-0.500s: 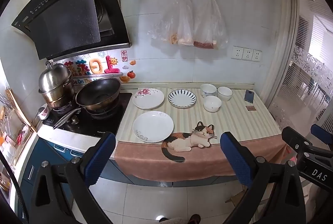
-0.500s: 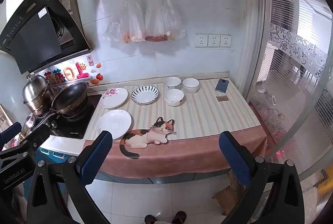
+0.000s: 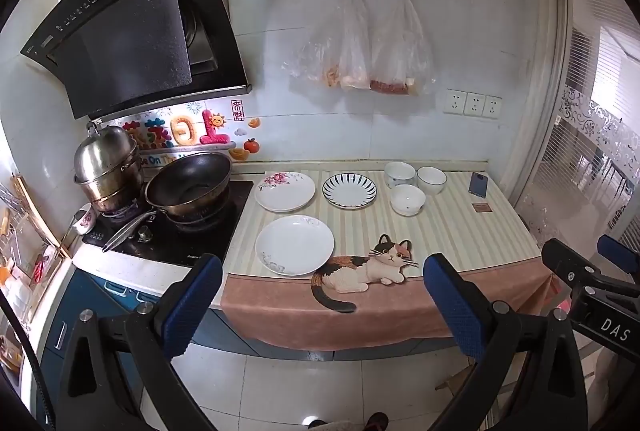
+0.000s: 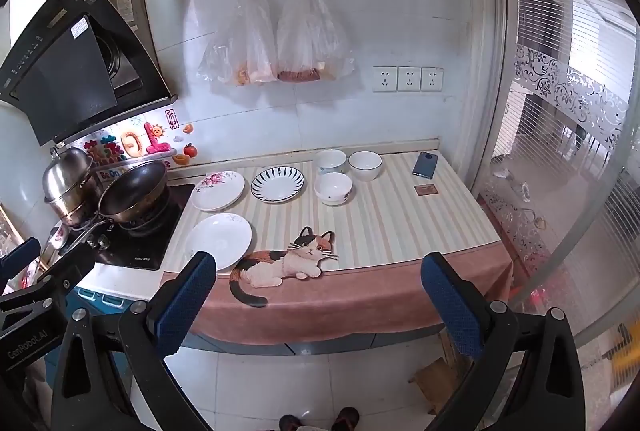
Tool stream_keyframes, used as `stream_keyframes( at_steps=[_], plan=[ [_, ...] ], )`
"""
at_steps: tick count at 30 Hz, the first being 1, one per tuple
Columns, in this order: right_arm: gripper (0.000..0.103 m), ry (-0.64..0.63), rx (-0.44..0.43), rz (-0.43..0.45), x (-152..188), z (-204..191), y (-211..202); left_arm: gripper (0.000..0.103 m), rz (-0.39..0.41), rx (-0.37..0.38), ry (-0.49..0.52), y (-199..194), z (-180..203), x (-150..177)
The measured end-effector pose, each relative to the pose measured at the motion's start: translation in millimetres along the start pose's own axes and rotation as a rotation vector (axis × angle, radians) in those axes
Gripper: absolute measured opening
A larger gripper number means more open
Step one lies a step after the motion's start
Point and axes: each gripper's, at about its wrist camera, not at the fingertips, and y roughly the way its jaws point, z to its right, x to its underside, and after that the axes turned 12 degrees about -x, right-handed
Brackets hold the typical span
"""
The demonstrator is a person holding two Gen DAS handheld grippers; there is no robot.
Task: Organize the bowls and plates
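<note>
Since half-second-earlier frames, nothing moved: plates (image 3: 295, 245), bowls (image 3: 408, 199) untouched on table (image 3: 460, 231) — both claws (image 3: 322, 295) (image 4: 316, 295) gape empty; sorting unstarted.

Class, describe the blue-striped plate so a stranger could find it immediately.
Start at the stove and move right along the counter's back row. Past the plate with pink flowers lies the blue-striped plate, left of three bowls; only it has dark lines radiating around its rim.

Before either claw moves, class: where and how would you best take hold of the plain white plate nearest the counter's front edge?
Probably by its raised rim at the near edge, coming from the counter's front. The plain white plate lies flat on the striped mat, so only its upturned lip offers a pinch. Both the left claw and right claw are open, well short of it.
</note>
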Motion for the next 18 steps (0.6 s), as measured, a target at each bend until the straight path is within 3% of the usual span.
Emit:
stream_keyframes(
  at_steps=[18],
  plan=[
    [0.103, -0.008, -0.004, -0.006, 1.4, 0.5, 6.4, 0.103, 0.008, -0.004, -0.003, 3.9, 5.2, 0.6]
  ],
)
